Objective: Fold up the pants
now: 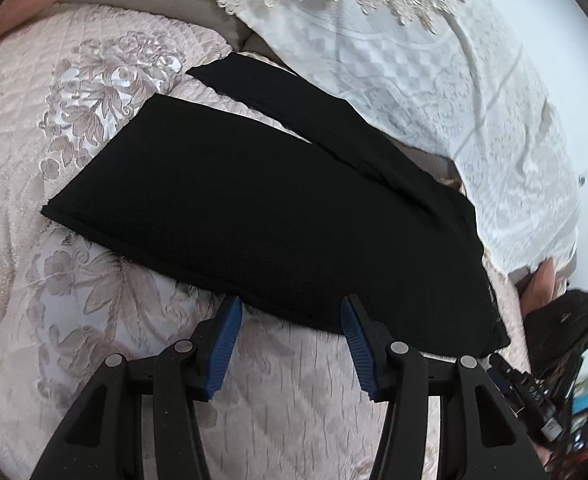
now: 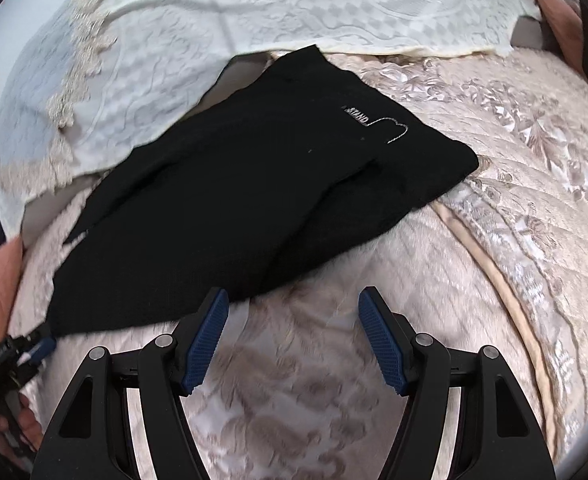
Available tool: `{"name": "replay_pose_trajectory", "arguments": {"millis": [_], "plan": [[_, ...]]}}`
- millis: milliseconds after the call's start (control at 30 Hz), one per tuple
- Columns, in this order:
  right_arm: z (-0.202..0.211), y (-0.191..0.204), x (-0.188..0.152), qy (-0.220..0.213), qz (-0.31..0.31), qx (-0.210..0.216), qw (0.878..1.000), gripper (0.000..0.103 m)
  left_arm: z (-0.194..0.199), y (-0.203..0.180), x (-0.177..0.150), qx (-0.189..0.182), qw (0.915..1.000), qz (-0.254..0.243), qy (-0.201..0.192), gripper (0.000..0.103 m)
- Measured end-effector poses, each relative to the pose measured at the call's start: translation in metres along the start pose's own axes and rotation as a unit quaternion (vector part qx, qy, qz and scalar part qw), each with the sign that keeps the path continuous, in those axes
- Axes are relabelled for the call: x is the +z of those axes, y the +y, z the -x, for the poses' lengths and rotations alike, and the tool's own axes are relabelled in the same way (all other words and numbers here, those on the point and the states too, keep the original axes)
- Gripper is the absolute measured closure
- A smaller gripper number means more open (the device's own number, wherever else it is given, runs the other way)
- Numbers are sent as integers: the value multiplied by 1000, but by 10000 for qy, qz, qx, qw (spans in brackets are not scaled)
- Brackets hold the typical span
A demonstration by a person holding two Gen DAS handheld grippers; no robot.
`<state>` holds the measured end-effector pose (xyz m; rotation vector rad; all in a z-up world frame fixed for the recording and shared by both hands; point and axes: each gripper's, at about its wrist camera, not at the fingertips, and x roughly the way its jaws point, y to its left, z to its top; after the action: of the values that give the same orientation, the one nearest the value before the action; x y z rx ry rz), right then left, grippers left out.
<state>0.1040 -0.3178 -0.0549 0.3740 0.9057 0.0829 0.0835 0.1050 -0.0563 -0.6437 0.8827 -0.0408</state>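
On the pink quilted floral bedspread (image 1: 93, 128), both tools (image 1: 289, 344) (image 2: 294, 340) gape empty; black knit pants (image 1: 253, 208) could slide, unfolding.

I see black pants (image 1: 253, 200) on a pink flower-pattern bedspread (image 1: 73, 128). Behind the pants is a white checked lace cloth (image 1: 434, 80). My grippers' pads (image 2: 209, 340) are blue.
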Motion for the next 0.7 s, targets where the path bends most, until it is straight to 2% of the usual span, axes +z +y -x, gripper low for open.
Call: {"name": "replay_pose_trajectory", "arguments": {"millis": [367,467,500,533,567,600,633,700], "plan": [[-14,-23,24,-317,-767,443,9956,35,-12,6,15,-33,9994,282,-181,49],[-18,-24,30,-387,-795,447,9951,35,-15,5,18,93,9994,235,-216,55],[-20,-25,33,-378,-809,410,9952,37,-16,6,19,169,9994,205,-237,62],[-21,-26,34,-369,-822,366,9953,43,-16,6,20,267,9992,172,-258,72],[-22,-27,36,-366,-831,297,9954,48,-17,7,21,366,9988,153,-276,77],[-24,-28,38,-374,-824,208,9957,59,-18,9,22,434,9985,162,-284,85],[-26,-30,40,-354,-847,139,9957,70,-18,12,23,446,9984,191,-275,89],[-26,-38,40,-338,-982,235,9943,79,-18,15,25,416,9986,216,-251,92]]}}
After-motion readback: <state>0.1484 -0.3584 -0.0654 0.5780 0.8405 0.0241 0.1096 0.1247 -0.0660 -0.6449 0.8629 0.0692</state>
